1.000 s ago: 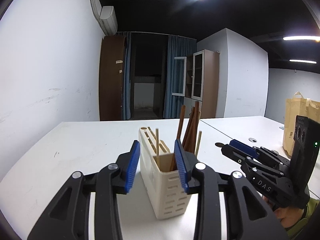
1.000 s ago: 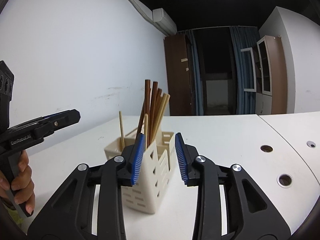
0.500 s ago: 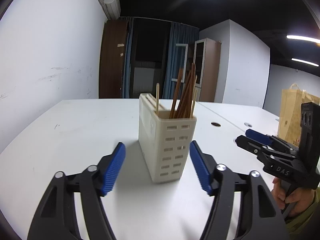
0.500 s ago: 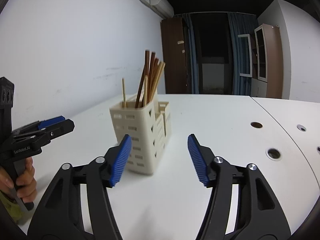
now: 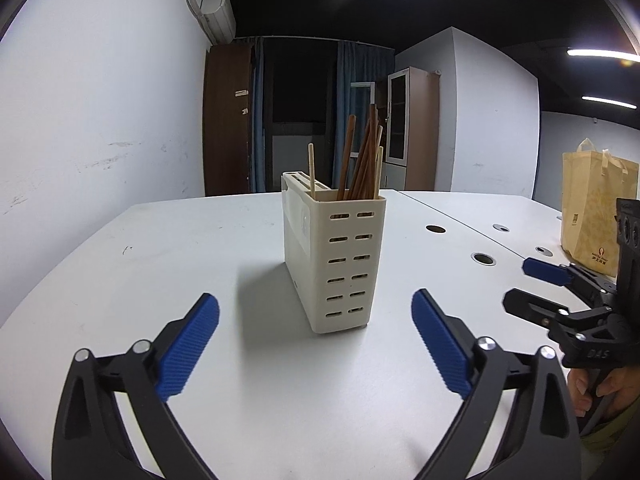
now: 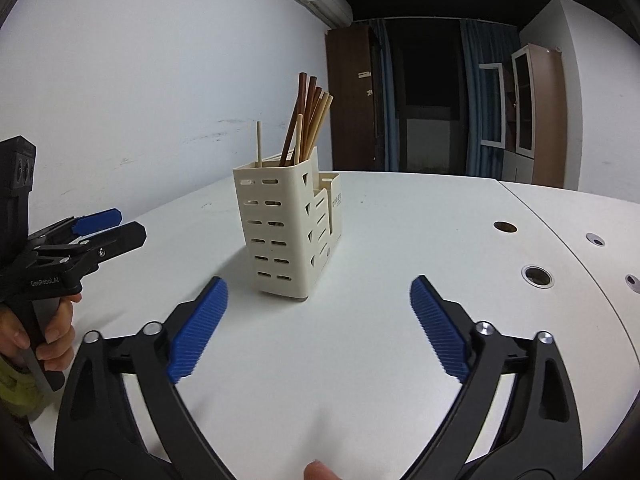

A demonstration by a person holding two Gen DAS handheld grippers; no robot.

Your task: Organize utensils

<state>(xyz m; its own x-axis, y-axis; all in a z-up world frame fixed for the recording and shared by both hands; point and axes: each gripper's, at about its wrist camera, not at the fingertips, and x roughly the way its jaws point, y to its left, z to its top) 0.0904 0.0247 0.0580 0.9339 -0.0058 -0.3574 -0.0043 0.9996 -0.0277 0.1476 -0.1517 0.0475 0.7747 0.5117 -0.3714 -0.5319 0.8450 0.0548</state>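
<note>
Near the middle of the white table [image 5: 168, 248], well clear of its edges, stands the cream slotted plastic utensil holder [image 5: 335, 258] — upright, its long side running away from the left wrist camera toward the far edge. A bundle of dark and pale wooden chopsticks [image 5: 362, 160] sits in its tallest compartment, handles up and leaning slightly; one pale stick [image 5: 311, 168] stands apart, nearly vertical, though I cannot tell which slot it sits in.

Both tongs are empty. The left gripper [image 5: 316, 346] has just been opening and its blue pads now stand wide with only bare tabletop between them; the right gripper [image 6: 318, 326] has done the same, with nothing between its pads.

No loose utensil shows on the table, so the sorting looks finished or nearly so — this reads as the release and retreat. Any next move calls for finding a utensil left to place; none is visible.
</note>
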